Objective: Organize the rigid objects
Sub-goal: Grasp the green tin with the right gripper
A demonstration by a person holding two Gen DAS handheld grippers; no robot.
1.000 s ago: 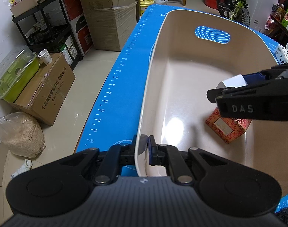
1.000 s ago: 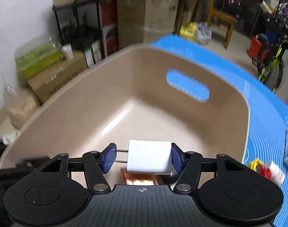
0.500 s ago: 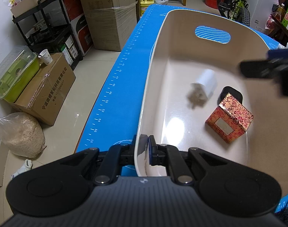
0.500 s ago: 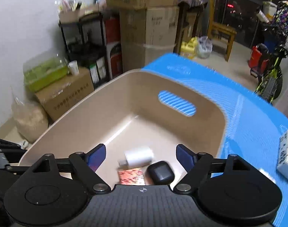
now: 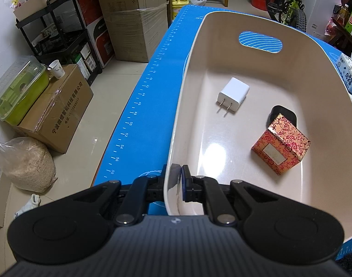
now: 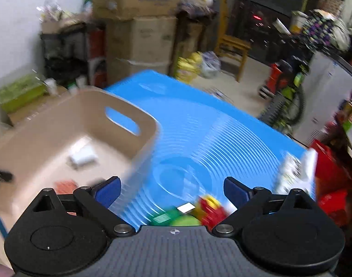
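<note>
Gone from the right tongs [image 6: 172, 190]: the white charger [image 5: 233, 93], pinched over the bin [image 5: 189, 106] a second ago, now lying flat on the bin floor. Jaws just opened wide, nothing between them, and swung away over the blue bench [image 6: 210, 138] toward a small, blurred heap of toys [image 6: 199, 212] close under the camera. No change at the left tongs [image 5: 176, 180]: pressed together on the bin's near rim, one pad inside the wall, one outside, steadying it.

Nearest, in the right view: red, yellow and green toy pieces, plus a white tag, too smeared to name. Probably hard plastic, light, stiff, somewhat slick; best taken across a flat or narrow waist, one piece at a time.

Next, inside the bin, near its right wall: a red-and-gold patterned box [image 5: 282, 147] with a pale label, tilted on an edge. Likely cardboard, light, crushable under hard squeeze; opposite flat faces the place to hold. Just behind and touching it, a black rounded case [image 5: 274, 113], mostly hidden.

Further in, mid-floor, well apart from the box: the charger, glossy white cube, two metal prongs pointing toward the near rim. Rigid, light, smooth; flat sides for gripping, not the prongs.

Farthest, the bin's handle slot, blue bench showing through.
</note>
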